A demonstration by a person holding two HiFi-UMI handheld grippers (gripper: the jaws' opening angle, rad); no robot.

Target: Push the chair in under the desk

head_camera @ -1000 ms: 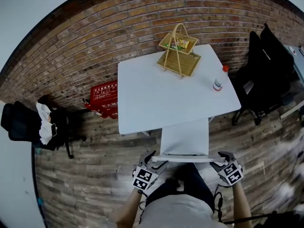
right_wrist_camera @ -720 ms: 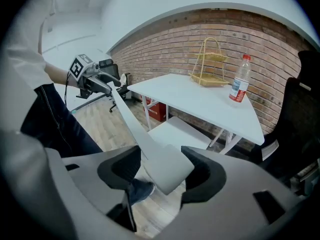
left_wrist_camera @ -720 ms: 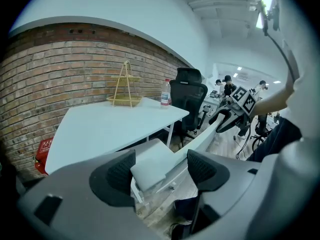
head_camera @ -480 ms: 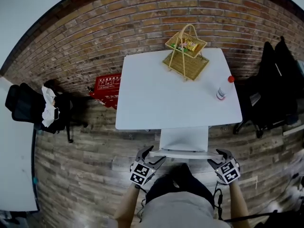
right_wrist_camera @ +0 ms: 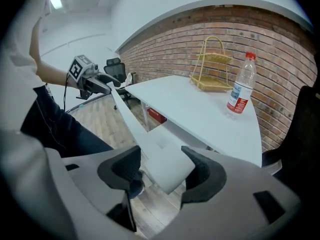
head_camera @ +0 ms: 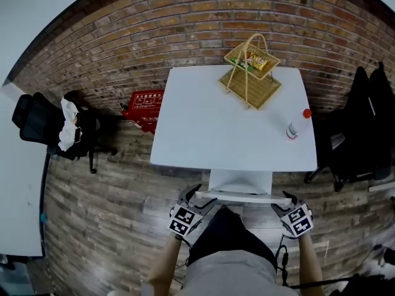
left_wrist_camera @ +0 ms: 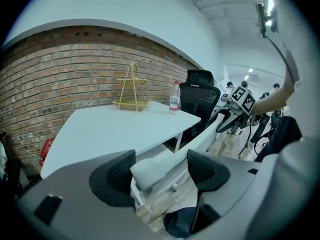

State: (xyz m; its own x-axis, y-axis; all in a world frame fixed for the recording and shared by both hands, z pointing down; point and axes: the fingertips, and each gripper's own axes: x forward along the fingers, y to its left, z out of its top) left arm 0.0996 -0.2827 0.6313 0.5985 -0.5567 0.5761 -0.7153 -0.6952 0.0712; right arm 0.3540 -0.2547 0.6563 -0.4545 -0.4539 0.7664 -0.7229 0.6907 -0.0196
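Note:
The white chair (head_camera: 241, 182) stands at the near edge of the white desk (head_camera: 210, 134), with most of its seat under the top. Its backrest rail (head_camera: 239, 197) runs between my two grippers. My left gripper (head_camera: 196, 195) is shut on the rail's left end (left_wrist_camera: 150, 170), which sits between its dark pads (left_wrist_camera: 118, 176). At the other end, the rail's corner (right_wrist_camera: 167, 170) fills my right gripper (head_camera: 285, 198) and touches both pads. Each gripper view shows the other gripper at the rail's far end: the right gripper (left_wrist_camera: 240, 101) and the left gripper (right_wrist_camera: 85, 74).
On the desk stand a wicker basket rack (head_camera: 250, 73) and a red-capped bottle (head_camera: 297, 123). A red box (head_camera: 145, 106) lies by the brick wall. Black office chairs stand left (head_camera: 43, 125) and right (head_camera: 358, 134). Another white table (head_camera: 15, 184) is at the far left.
The chair has slid further under the desk, so less of its seat shows. Both grippers moved forward with the backrest and kept their hold.

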